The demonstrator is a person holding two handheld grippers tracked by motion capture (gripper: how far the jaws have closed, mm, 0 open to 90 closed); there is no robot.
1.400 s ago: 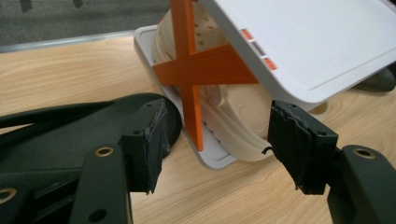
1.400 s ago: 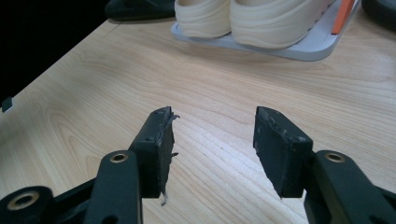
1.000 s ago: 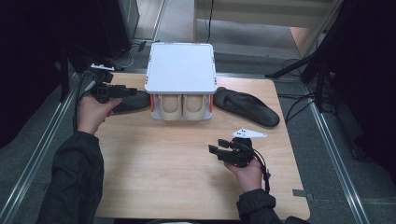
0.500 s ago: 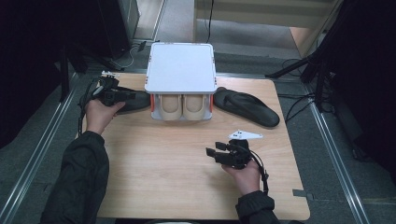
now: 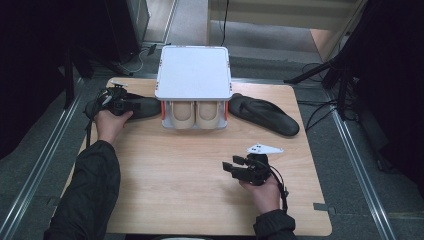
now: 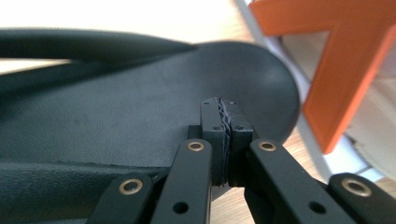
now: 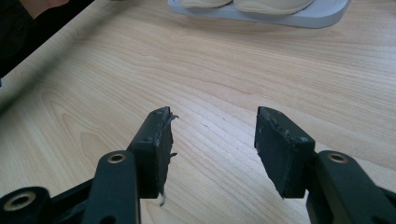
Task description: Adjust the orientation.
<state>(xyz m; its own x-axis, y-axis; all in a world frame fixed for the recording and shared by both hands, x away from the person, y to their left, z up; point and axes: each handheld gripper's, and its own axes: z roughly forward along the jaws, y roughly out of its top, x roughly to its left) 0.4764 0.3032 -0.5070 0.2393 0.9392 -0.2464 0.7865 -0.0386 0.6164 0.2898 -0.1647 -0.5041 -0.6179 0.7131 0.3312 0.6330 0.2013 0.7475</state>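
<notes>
Your high view looks forward and down over the whole counter. Your left gripper view sits close over the black sandal; your right gripper view looks low across bare counter toward the rack, also seen from above.

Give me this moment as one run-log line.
left gripper: jaws just closed, nothing visibly between | over left black slipper | right gripper: jaws open, empty, over table | beige shoes in rack

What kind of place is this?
Probably a lab or workshop for recording tasks: a wooden table on a grey floor, cables trailing about, and a dark stand beside it.
</notes>
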